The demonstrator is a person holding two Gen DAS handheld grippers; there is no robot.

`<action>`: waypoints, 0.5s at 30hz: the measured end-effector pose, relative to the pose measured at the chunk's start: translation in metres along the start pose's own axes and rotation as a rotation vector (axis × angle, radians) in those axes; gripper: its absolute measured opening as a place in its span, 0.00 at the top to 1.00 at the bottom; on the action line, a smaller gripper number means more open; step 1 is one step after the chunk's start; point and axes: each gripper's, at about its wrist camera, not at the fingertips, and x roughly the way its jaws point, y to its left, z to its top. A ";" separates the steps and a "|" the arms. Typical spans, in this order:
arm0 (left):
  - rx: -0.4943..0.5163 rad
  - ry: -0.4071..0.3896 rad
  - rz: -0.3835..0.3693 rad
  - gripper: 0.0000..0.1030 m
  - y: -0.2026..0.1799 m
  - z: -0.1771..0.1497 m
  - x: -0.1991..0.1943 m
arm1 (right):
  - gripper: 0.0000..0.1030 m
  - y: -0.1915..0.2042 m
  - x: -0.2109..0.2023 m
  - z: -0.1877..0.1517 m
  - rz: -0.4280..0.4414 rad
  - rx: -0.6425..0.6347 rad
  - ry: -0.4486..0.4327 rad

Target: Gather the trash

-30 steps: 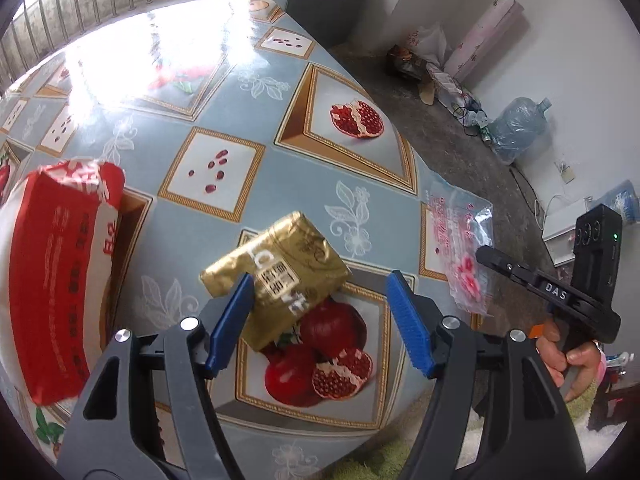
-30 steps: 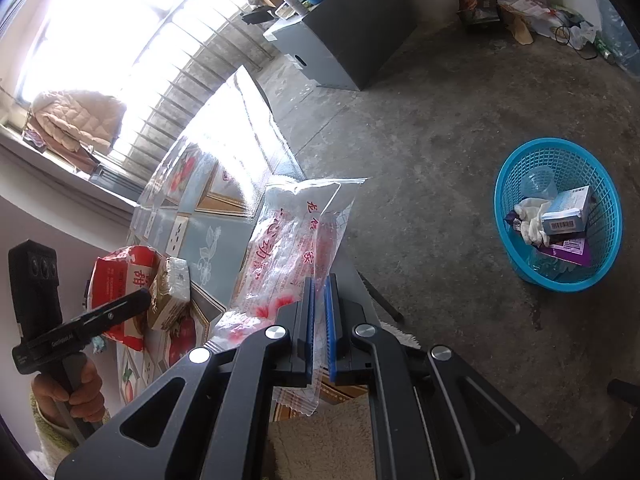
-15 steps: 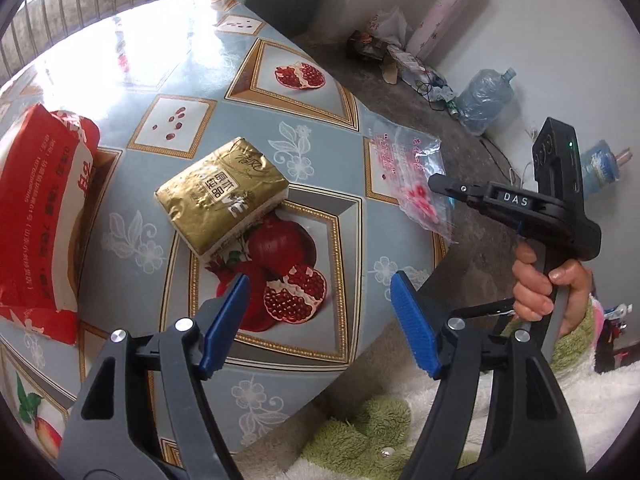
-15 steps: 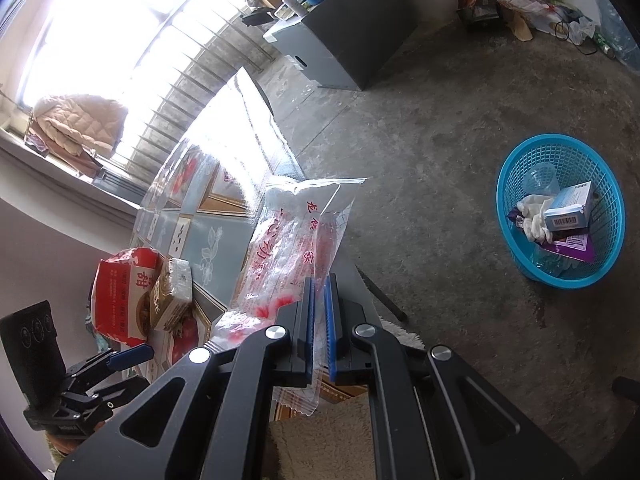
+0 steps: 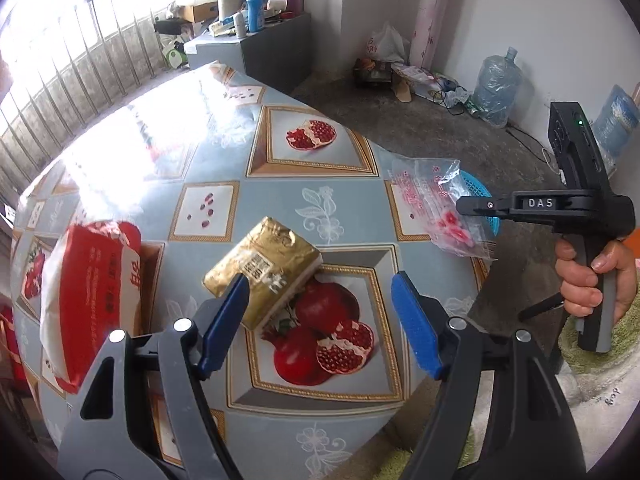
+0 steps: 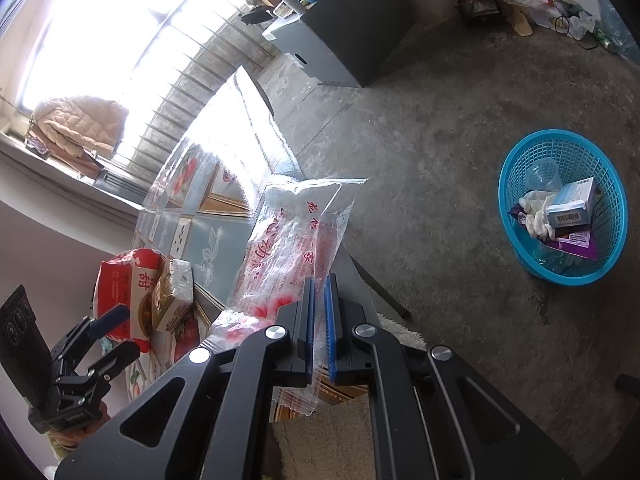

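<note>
the clear plastic bag (image 6: 296, 252) with red print hangs just off the table's (image 5: 280, 196) right edge, pinched flat in the right gripper (image 6: 319, 320). the gold packet (image 5: 264, 268) lies near the front edge by a red pack (image 5: 92, 292). left gripper (image 5: 320, 320) sits wide, jaws just been opening, nothing in them. blue basket (image 6: 564, 216) on the floor looks maybe half full.

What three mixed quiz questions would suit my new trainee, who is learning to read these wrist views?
1. True or false: the left hand-held gripper is closed on the gold packet.
2. What does the right hand-held gripper hold? A) clear plastic bag B) red packet C) a cup
3. Fill in: the blue basket stands on the ____.

Key: 1 false, its jaws stand open; 2 A; 3 floor.
</note>
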 end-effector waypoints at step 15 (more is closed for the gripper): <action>0.131 0.111 0.077 0.45 0.013 0.018 0.055 | 0.96 -0.007 0.002 -0.001 0.099 0.019 0.036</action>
